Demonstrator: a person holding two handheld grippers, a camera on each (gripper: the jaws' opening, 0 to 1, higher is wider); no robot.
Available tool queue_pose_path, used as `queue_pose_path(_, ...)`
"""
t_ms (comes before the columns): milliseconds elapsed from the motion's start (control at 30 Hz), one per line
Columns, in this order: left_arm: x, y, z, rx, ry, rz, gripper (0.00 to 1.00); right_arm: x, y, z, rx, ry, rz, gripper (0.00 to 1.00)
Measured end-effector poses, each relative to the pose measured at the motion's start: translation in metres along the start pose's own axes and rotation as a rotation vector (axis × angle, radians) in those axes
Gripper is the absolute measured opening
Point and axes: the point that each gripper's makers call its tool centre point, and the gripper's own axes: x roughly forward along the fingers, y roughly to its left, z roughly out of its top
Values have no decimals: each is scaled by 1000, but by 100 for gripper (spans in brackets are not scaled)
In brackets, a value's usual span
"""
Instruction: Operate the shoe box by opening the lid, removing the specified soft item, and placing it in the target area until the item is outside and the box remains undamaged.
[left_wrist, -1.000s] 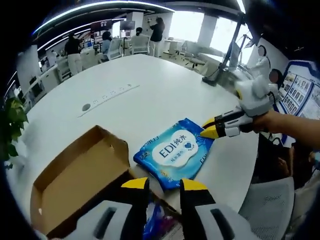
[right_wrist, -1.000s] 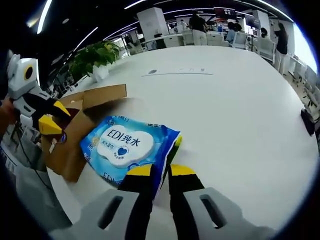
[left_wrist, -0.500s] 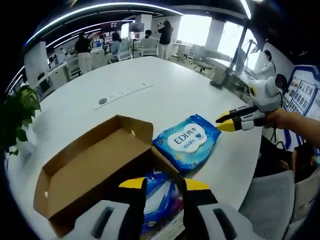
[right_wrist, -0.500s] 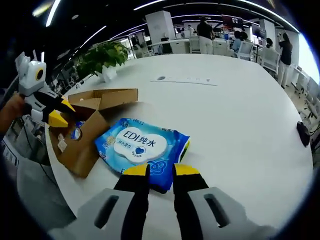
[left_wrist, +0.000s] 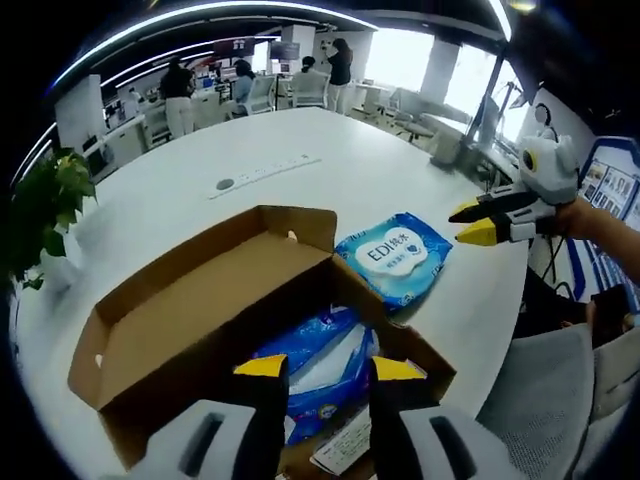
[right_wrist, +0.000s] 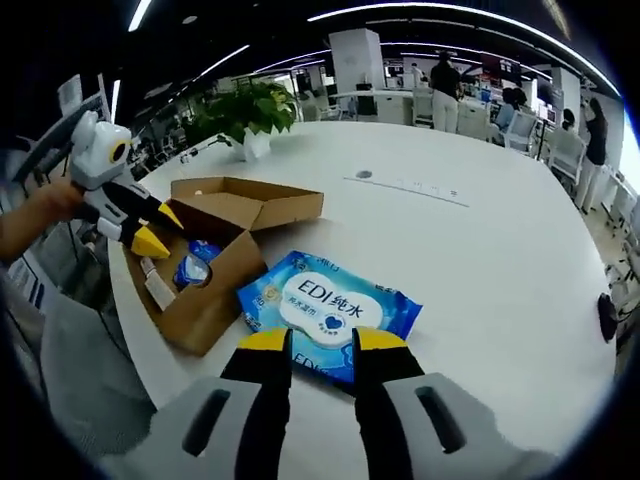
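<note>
The cardboard shoe box (left_wrist: 215, 320) stood open on the white desk (left_wrist: 200, 210), its lid (right_wrist: 255, 200) folded back, with another blue pack (left_wrist: 318, 362) and a paper slip inside. The blue wipes pack (right_wrist: 330, 315) lay flat on the desk just beside the box, outside it. The left tongs (left_wrist: 318, 368) hovered over the box, slightly parted and holding nothing. The right tongs (right_wrist: 323, 340) hung above the pack's near edge, also slightly parted and empty. A potted plant (right_wrist: 245, 110) stood far off.
</note>
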Motion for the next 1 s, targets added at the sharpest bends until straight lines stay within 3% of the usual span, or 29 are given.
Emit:
queue_pose_path(267, -3, 5, -16, 35, 35, -27, 31, 10, 25, 15, -94, 13, 58, 23)
queue_pose_path(500, -2, 3, -27, 74, 63, -102, 30, 22, 48, 24, -177, 31, 109, 25)
queue_pose_path(1000, 10, 3, -30, 197, 94, -218, 30, 51, 92, 35, -315, 66, 209, 27)
